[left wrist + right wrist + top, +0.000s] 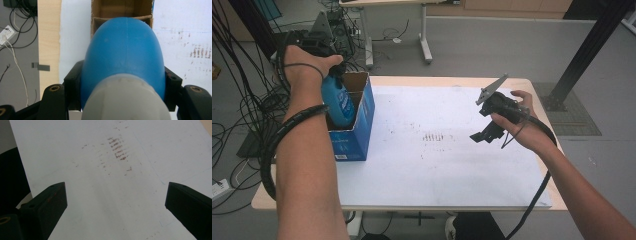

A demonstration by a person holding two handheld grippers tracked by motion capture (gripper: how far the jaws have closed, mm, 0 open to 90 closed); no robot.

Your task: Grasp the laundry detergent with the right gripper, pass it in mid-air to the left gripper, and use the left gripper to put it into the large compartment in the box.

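High view: the left gripper [314, 42] holds a blue bottle [338, 102] upright over the open blue carton [354, 135] at the left edge of the bench [437, 175]; the bottle's base appears to sit inside the carton, though the forearm hides part of it. The right gripper [484, 135] hovers above the white sheet [422, 165], well apart from the carton.

Left gripper view: the jaws are clamped on the bottle [125, 57] at its shoulder, just below the grey cap [122, 100]. The smooth, rounded plastic is likely slippery and slightly yielding; the neck is the firmest hold. The carton flaps [120, 18] lie directly beneath and may catch the base.

Right gripper view: the jaws stand wide apart, empty, over the stained sheet [117, 150].
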